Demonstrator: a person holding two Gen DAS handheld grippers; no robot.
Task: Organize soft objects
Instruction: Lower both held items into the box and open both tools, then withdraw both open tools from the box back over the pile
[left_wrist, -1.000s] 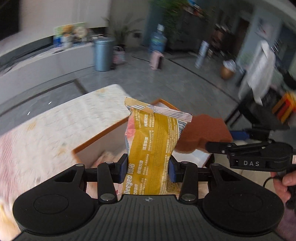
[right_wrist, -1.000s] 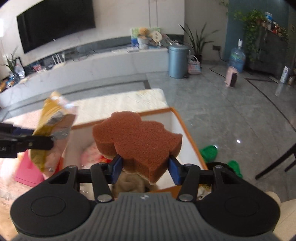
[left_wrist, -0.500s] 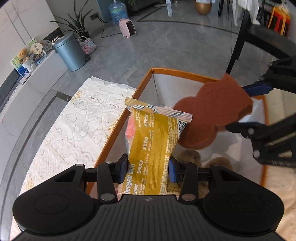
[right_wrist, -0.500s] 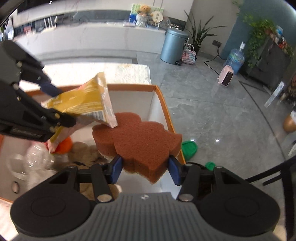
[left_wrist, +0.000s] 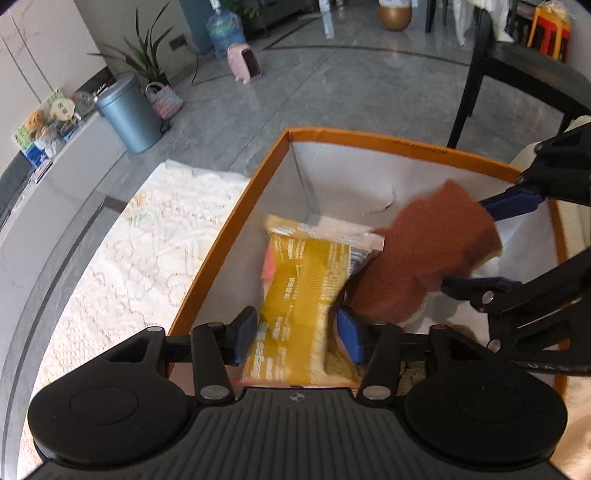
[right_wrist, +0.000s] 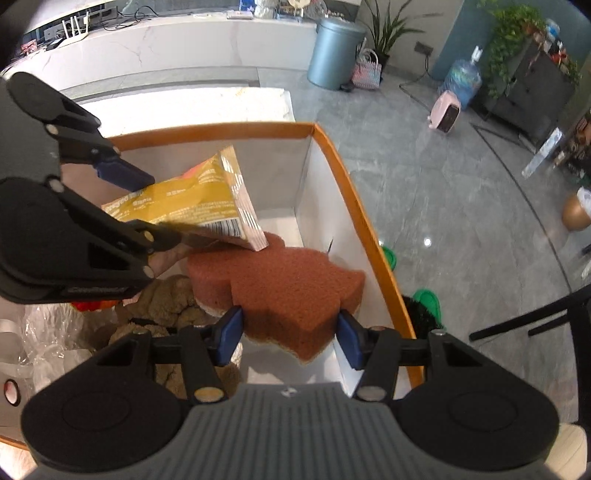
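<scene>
Left gripper (left_wrist: 297, 338) over orange-rimmed box (left_wrist: 369, 136); yellow snack packet (left_wrist: 306, 295) between pads, left pad looks slightly off the foil, blurred; cannot tell whether clamped or letting go. Right gripper (right_wrist: 290, 336) clenched on brown sponge (right_wrist: 280, 288), held flat above box interior, near the 3 o'clock wall. In the right wrist view, packet's sealed end touching sponge's far edge at about 11 o'clock of the sponge.

Risks, judged: packet corner riding on sponge, so dropping either one first may tip or drag the other; sponge close to box rim, could catch it or land outside; brown plush (right_wrist: 173, 299) and clear plastic wrap (right_wrist: 48, 332) already inside, so landing uneven.

Surface: cream lace tablecloth (left_wrist: 122, 266) at 9 o'clock of box. Room: grey polished tile floor (left_wrist: 332, 92), blue-grey bin (left_wrist: 129, 114), potted plant, water bottle, pink heater (left_wrist: 245, 61), dark chair.
</scene>
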